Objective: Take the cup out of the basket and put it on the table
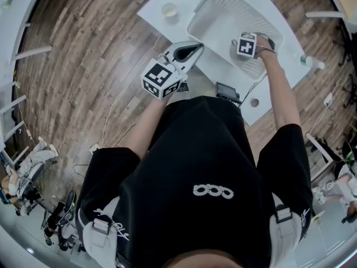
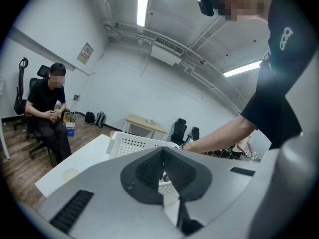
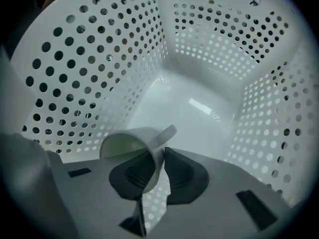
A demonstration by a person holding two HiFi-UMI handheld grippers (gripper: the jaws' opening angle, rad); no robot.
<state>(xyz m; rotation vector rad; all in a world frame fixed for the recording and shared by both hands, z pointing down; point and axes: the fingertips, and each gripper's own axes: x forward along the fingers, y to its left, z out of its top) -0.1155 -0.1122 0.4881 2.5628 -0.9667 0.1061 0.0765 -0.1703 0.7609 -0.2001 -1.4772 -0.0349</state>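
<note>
Pointing straight down into the white perforated basket [image 3: 94, 68], the right gripper [image 3: 163, 152] has its jaws a little apart, and the side of the cup [image 3: 130, 142] stands between them. The white cup lies tipped on its side on the basket floor, close to one wall, its mouth to the left and its handle up and to the right in the right gripper view. The left gripper [image 2: 162, 151] has its jaws closed on nothing and is held nearly level at the near edge of the white table [image 1: 215, 66], aimed at the basket. The basket sits on that table, and beyond it a seated person [image 2: 47, 113] waits on a chair on the wooden floor [image 1: 83, 66]
</note>
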